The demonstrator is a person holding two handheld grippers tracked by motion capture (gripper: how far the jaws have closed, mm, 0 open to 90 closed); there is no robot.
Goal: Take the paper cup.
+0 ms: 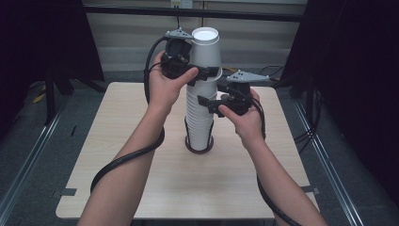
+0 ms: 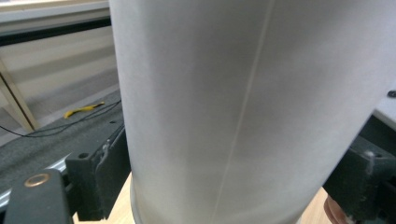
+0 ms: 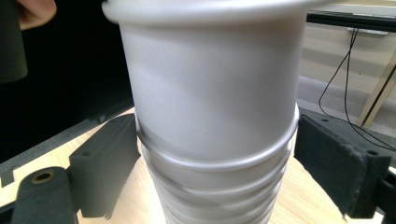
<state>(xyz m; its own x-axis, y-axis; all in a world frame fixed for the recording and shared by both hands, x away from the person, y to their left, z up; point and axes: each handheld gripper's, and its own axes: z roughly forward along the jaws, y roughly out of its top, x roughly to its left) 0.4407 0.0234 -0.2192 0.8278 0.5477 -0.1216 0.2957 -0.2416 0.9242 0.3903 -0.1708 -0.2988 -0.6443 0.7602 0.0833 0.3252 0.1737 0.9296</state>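
A tall stack of white paper cups [image 1: 199, 123] stands upright on a dark round base [image 1: 189, 148] in the middle of the wooden table [image 1: 141, 188]. The top cup [image 1: 205, 47] is raised partly out of the stack. My left gripper [image 1: 207, 72] is shut on that cup's lower wall; in the left gripper view the cup [image 2: 243, 102] sits between both black jaws. Just below, my right gripper [image 1: 210, 103] is shut on the stack. In the right gripper view its pads [image 3: 109, 163] press the nested rims [image 3: 219, 172] under the raised cup [image 3: 210, 88].
Black cables [image 1: 127, 160] trail from both grippers across the table towards the person. Dark curtains and stand legs [image 1: 49, 94] flank the table. Metal floor rails [image 1: 28, 160] run along both sides. A beam [image 1: 197, 13] crosses at the back.
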